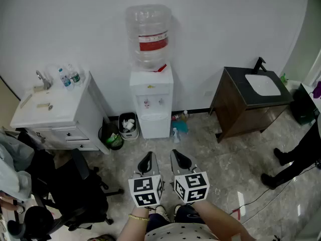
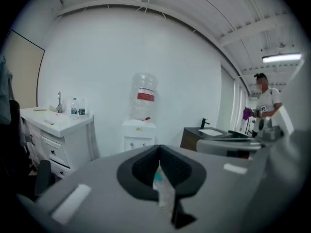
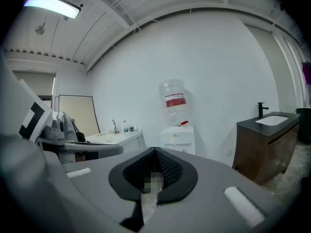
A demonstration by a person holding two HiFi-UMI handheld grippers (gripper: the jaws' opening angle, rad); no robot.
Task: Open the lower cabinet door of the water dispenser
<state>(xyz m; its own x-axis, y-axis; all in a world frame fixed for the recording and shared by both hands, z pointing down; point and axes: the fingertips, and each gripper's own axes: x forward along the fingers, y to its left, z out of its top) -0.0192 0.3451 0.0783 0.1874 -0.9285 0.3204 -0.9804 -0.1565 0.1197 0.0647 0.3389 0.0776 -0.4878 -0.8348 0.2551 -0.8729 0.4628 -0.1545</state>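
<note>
My left tongs [image 1: 146, 163] and right tongs [image 1: 181, 160] hang side by side over the floor [image 1: 225, 154], each with its jaws pressed together on nothing, tips aimed at 12 o'clock. The dispenser [image 1: 151, 102] stands well apart at 12 o'clock against the wall [image 1: 210, 34], a bottle [image 1: 149, 36] on top, its lower door [image 1: 154, 127] shut and untouched. A bin [image 1: 128, 125] sits just beside it at its 9 o'clock, with a white sink cabinet [image 1: 50, 109] at my 10 o'clock and a dark sink cabinet [image 1: 241, 109] at 2 o'clock.
</note>
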